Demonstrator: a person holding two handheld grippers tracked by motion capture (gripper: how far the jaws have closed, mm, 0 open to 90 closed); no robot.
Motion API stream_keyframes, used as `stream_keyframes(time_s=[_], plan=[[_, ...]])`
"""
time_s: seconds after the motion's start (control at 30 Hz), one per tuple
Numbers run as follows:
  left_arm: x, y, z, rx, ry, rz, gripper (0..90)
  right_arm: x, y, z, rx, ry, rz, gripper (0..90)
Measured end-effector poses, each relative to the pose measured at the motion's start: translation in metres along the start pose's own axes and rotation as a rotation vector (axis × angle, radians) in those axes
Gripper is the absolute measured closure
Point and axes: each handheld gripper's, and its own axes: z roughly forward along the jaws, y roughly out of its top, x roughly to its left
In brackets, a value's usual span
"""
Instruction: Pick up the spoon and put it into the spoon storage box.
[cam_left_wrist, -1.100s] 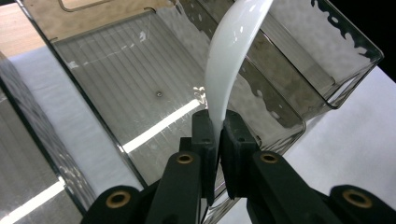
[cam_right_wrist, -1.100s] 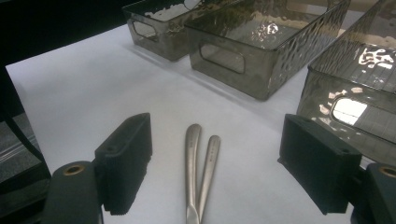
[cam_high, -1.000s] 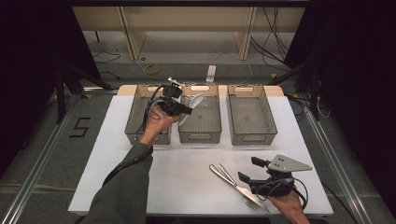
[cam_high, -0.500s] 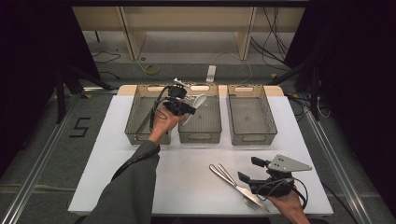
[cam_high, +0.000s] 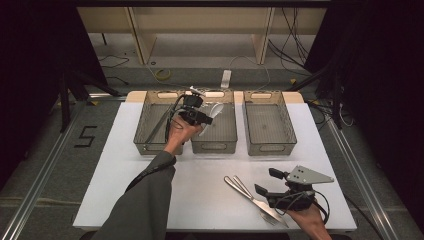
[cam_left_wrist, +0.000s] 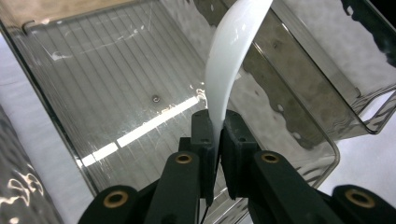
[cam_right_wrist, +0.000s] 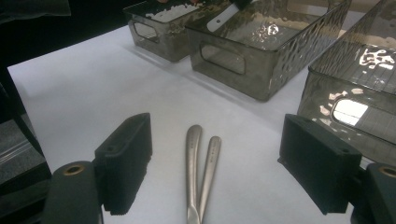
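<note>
The white plastic spoon (cam_left_wrist: 223, 79) is clamped by its handle between the pads of my left gripper (cam_high: 196, 114), bowl end pointing away from me. In the high view I hold it above the middle bin (cam_high: 215, 142) of the three clear smoked bins that stand in a row along the table's far edge. In the left gripper view the spoon rises from my jaws over that bin's ribbed floor, and I cannot tell whether it touches the bin. My left gripper's jaws are pressed together on the handle.

My right gripper (cam_high: 272, 186) rests near the table's near right corner with its jaws wide apart and nothing between the pads. In the right gripper view two metal handles (cam_right_wrist: 201, 163) lie side by side on the white table (cam_high: 115, 175) in the gap between my jaws, touching neither pad. From above they belong to a metal fork and knife (cam_high: 247, 195) lying together near the table's near edge, just left of my right gripper.

The left bin (cam_high: 150, 127) sits under my left wrist, and the right bin (cam_high: 270, 125) stands nearest the table's right edge.
</note>
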Motion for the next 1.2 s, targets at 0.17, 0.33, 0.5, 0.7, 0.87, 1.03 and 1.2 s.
stream_keyframes(time_s=[0.17,0.33,0.5,0.7,0.87,1.03,1.2], plan=[[-0.001,-0.001,0.004,-0.008,0.0,0.007,82.1,-0.001,0.0,0.0,-0.004,0.001,-0.002,26.1],[0.002,0.0,0.0,-0.036,-0.022,-0.019,59.9,0.0,0.0,0.0,-0.003,0.0,-0.002,26.1],[-0.003,0.0,-0.014,-0.074,-0.046,0.006,48.6,0.0,0.0,0.0,0.0,0.001,-0.004,26.1],[-0.004,-0.008,-0.025,-0.061,-0.054,0.02,37.0,0.001,0.0,0.002,0.004,0.001,-0.009,26.1],[-0.003,-0.019,-0.036,-0.068,-0.05,0.025,30.1,0.0,0.0,0.003,0.01,0.006,-0.006,26.2],[0.0,-0.04,-0.055,-0.117,-0.042,0.026,25.2,0.002,0.001,0.008,0.028,0.02,-0.019,26.4],[0.001,-0.052,-0.067,-0.153,-0.048,0.021,22.9,0.001,0.004,0.013,0.043,0.039,-0.015,26.5]])
